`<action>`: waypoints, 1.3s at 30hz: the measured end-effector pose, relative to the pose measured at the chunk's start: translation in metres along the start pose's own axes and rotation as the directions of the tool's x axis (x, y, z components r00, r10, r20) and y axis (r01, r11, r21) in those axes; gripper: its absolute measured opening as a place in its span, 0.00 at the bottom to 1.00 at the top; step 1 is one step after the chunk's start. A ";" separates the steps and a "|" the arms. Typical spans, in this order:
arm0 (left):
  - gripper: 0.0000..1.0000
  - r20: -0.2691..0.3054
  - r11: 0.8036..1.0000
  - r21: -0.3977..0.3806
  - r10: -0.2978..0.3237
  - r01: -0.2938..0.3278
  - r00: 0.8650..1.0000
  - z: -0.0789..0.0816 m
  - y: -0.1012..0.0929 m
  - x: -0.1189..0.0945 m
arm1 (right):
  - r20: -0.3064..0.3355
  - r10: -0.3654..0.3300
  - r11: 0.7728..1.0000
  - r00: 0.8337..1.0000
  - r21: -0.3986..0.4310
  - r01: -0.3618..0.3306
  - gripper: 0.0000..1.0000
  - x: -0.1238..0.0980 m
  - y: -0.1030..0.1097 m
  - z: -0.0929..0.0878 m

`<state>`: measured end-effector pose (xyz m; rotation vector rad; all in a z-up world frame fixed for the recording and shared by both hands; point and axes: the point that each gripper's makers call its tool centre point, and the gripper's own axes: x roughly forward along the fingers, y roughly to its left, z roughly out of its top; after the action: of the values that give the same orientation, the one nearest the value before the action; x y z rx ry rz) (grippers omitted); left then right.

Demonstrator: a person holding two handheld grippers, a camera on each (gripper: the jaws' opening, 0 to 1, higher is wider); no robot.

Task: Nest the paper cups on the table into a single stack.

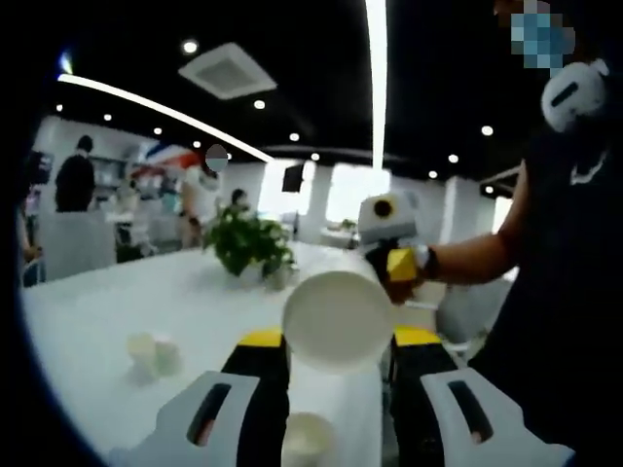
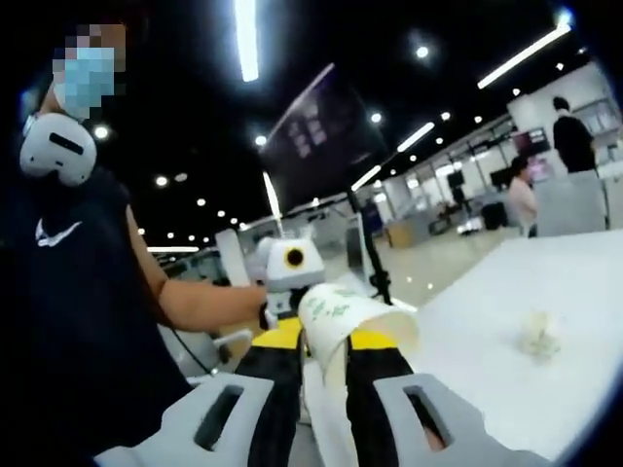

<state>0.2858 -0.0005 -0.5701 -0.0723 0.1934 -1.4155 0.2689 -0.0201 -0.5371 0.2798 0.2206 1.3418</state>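
Both grippers are raised above the table (image 1: 117, 302) and face each other. The left gripper (image 1: 336, 341) is clamped on a cup (image 1: 336, 321); the right gripper (image 2: 326, 355) is clamped on a second cup (image 2: 350, 321). It looks like the nesting step — next, line up the rims. More cups (image 1: 154, 352) lie on the table.

White paper cup (image 1: 336, 321) held sideways, another cup (image 1: 154, 352) lying on table.
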 end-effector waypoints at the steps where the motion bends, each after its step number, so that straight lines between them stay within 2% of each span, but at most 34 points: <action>1: 0.37 0.001 1.000 0.002 0.004 -0.004 1.000 0.000 0.000 0.000 | -0.006 0.001 1.000 1.000 -0.004 -0.001 0.06 -0.001 0.000 0.001; 8: 0.39 0.021 1.000 -0.011 0.017 -0.016 1.000 0.005 0.002 -0.001 | -0.031 0.034 0.999 0.999 -0.020 -0.034 0.02 0.000 0.006 0.003; 9: 0.45 0.031 0.999 -0.035 0.010 -0.009 0.999 0.006 0.001 -0.001 | -0.039 0.037 0.999 0.999 -0.025 -0.038 0.00 0.000 0.007 0.003; 12: 0.63 0.065 0.999 -0.045 0.016 -0.013 0.998 0.013 0.001 0.000 | -0.042 0.037 0.999 0.998 -0.039 -0.038 0.00 0.001 0.007 0.004; 15: 0.74 0.076 0.998 -0.045 0.046 -0.043 0.996 0.016 0.006 0.000 | -0.035 0.029 0.998 0.999 -0.051 -0.031 0.00 0.002 0.006 0.008; 20: 0.85 0.074 0.995 -0.033 0.095 -0.093 0.993 0.016 0.014 -0.004 | -0.088 -0.010 0.992 0.996 -0.124 -0.001 0.00 0.002 0.002 0.009; 23: 0.91 0.041 0.989 -0.016 0.150 -0.149 0.988 0.011 0.024 -0.009 | -0.160 -0.053 0.986 0.986 -0.167 0.025 0.00 0.000 -0.005 0.009; 25: 0.95 0.003 0.983 -0.006 0.182 -0.182 0.983 0.005 0.028 -0.012 | -0.233 -0.095 0.981 0.968 -0.185 0.052 0.00 -0.002 -0.013 0.007; 28: 0.99 0.009 0.977 -0.024 0.212 -0.212 0.977 0.004 0.031 -0.017 | -0.296 -0.125 0.974 0.947 -0.218 0.060 0.00 -0.004 -0.019 0.009; 30: 0.99 0.013 0.967 -0.026 0.252 -0.252 0.968 0.002 0.035 -0.023 | -0.344 -0.130 0.971 0.930 -0.234 0.049 0.00 -0.004 -0.019 0.010; 31: 0.99 0.003 0.963 -0.021 0.267 -0.267 0.964 0.000 0.037 -0.026 | -0.364 -0.145 0.963 0.920 -0.264 0.047 0.00 -0.003 -0.021 0.012; 32: 0.99 -0.012 0.958 -0.015 0.287 -0.287 0.958 -0.004 0.040 -0.029 | -0.367 -0.150 0.960 0.918 -0.275 0.047 0.00 -0.003 -0.021 0.013; 34: 0.99 -0.050 0.940 0.014 0.340 -0.340 0.939 -0.013 0.050 -0.036 | -0.425 -0.174 0.950 0.888 -0.308 0.039 0.00 -0.003 -0.023 0.010; 36: 0.99 -0.071 0.931 0.017 0.365 -0.365 0.928 -0.019 0.053 -0.040 | -0.465 -0.193 0.941 0.864 -0.336 0.030 0.00 -0.003 -0.025 0.007; 37: 0.99 -0.086 0.918 0.030 0.396 -0.395 0.914 -0.022 0.058 -0.045 | -0.485 -0.198 0.939 0.852 -0.344 0.022 0.00 -0.003 -0.025 0.006; 38: 0.99 -0.088 0.914 0.039 0.406 -0.404 0.910 -0.023 0.059 -0.046 | -0.518 -0.202 0.938 0.831 -0.346 0.012 0.00 -0.003 -0.025 0.004; 39: 0.99 -0.094 0.908 0.038 0.419 -0.417 0.903 -0.025 0.061 -0.050 | -0.538 -0.206 0.938 0.817 -0.348 0.007 0.00 -0.003 -0.026 0.003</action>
<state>0.3337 0.0597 -0.6007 0.0534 0.2637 -0.9904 0.2930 -0.0280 -0.5430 -0.4312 0.4974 1.2949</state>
